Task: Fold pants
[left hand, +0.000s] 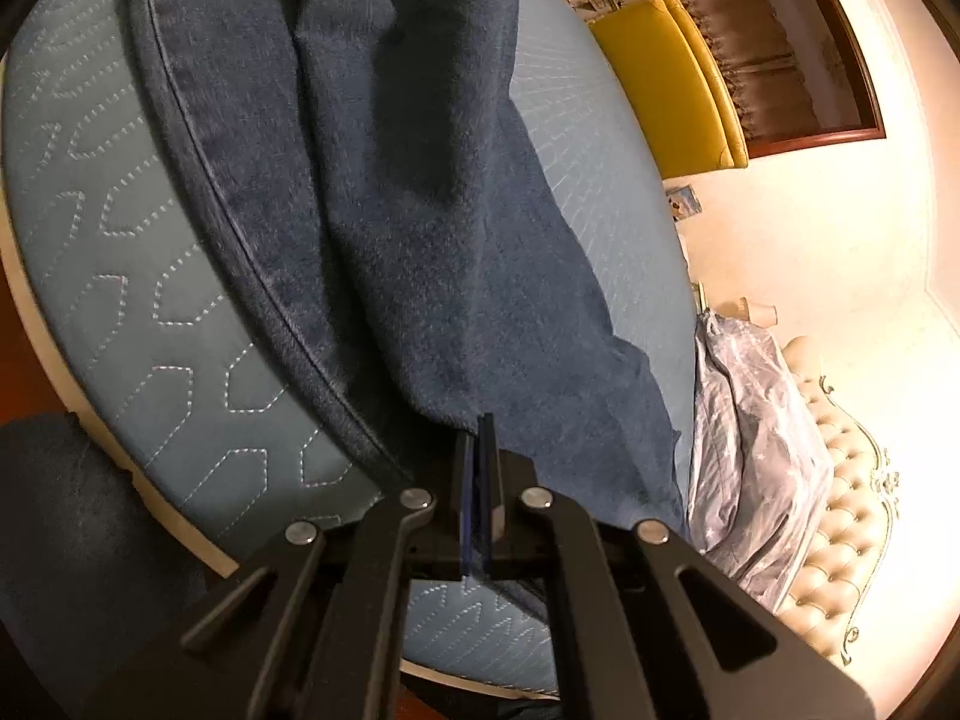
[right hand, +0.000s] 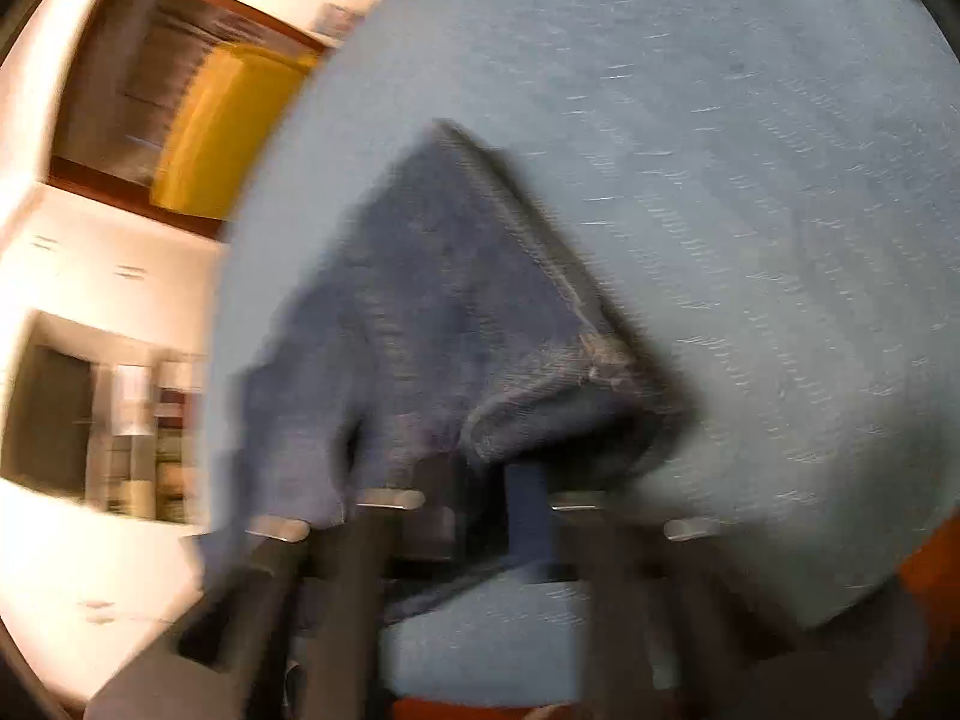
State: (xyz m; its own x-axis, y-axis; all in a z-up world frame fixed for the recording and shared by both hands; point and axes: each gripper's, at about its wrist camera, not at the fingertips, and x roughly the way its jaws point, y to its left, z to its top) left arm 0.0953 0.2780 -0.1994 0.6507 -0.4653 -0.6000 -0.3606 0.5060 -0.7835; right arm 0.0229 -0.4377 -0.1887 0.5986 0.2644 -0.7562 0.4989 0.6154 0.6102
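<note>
1. Left gripper (left hand: 480, 438), a black two-finger claw with thin dark blue pads, has its fingers pressed together on an edge of the dark blue denim pants (left hand: 384, 192); the cloth runs up and away from the pinch.
2. Right gripper (right hand: 516, 480) is badly blurred; its fingers look drawn in around a bunched fold of the same dark blue denim pants (right hand: 456, 312), most likely pinching it, though the blur leaves some doubt.
3. Those pants lie across the light blue quilted mattress (left hand: 150, 276) with pale stitched patterning; in the left wrist view one long seamed side hangs near the mattress edge, and in the right wrist view the cloth peaks into a tent above the surface.
4. As a judgement, the fold is only under way: fabric is gathered and lifted, nothing lies flat in neat layers, so laying over, aligning and smoothing all remain.
5. No container appears in either view; beyond the mattress there is a pale star-print duvet (left hand: 750, 420), a cream tufted headboard (left hand: 840, 480) and a yellow curtain (left hand: 666, 78).
</note>
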